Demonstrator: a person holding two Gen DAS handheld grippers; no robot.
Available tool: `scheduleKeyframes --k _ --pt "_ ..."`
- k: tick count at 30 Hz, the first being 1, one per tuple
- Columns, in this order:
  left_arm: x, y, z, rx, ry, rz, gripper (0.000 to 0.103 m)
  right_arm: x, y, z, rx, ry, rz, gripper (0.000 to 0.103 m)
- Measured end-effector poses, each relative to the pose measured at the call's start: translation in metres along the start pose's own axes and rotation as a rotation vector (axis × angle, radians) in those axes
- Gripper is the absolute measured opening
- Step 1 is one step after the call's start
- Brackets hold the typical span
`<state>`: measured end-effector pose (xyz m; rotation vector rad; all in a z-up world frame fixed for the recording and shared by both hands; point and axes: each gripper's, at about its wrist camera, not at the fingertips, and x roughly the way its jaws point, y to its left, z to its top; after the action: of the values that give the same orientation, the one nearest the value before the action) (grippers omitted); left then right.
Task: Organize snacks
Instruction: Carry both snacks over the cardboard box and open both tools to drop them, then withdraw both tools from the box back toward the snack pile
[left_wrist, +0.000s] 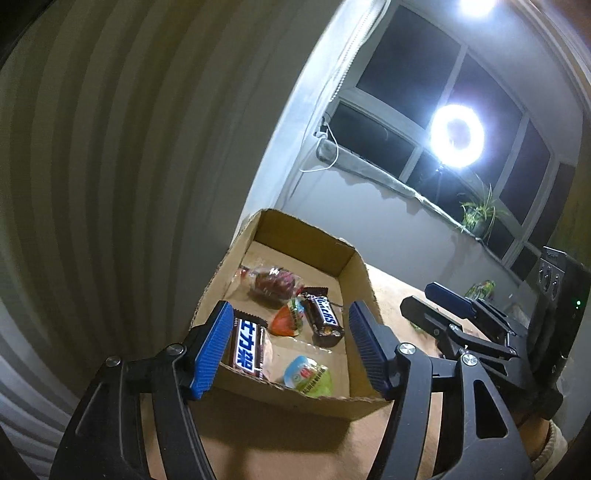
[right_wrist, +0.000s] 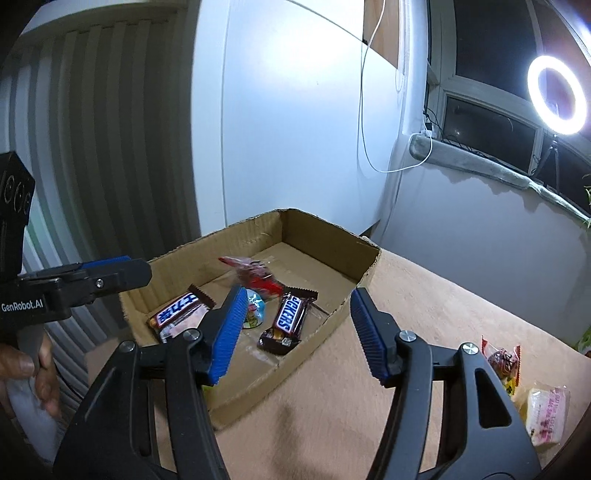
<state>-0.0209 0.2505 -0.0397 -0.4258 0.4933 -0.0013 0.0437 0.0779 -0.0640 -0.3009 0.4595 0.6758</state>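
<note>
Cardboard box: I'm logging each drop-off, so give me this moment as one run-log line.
cardboard box: two Snickers bars, jelly cup, wrapped candies | left gripper: open, empty | right gripper: open, empty | table: pink packet waiting

I read "SNICKERS" in white-and-blue lettering on the brown Snickers bar lying in the cardboard box; the left wrist view shows the same wrapper. A second brown bar carries large white Chinese characters, which look like "士力架", though glare blurs them in the right wrist view. "GenRobot.AI" is printed in white on the black body of the left gripper. Print on the loose packets on the table is too small to read.
</note>
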Motion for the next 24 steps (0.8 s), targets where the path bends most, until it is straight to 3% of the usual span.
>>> scheduleKeyframes --k 5,9,18,24 --pt "-0.027 -0.032 0.004 0.120 -0.062 0.034 0.074 -0.024 0.004 -0.006 0.008 -0.020 -0.003 0.062" --pt "-0.042 -0.049 0.000 0.185 -0.084 0.045 0.075 -0.047 0.010 -0.025 0.013 -0.020 -0.012 0.067" --pt "-0.036 -0.078 -0.015 0.226 -0.030 -0.009 0.076 -0.076 0.031 -0.087 0.023 0.073 0.018 0.067" --pt "-0.032 -0.103 -0.022 0.270 -0.010 -0.034 0.076 -0.090 0.022 -0.098 0.035 0.069 0.010 0.067"
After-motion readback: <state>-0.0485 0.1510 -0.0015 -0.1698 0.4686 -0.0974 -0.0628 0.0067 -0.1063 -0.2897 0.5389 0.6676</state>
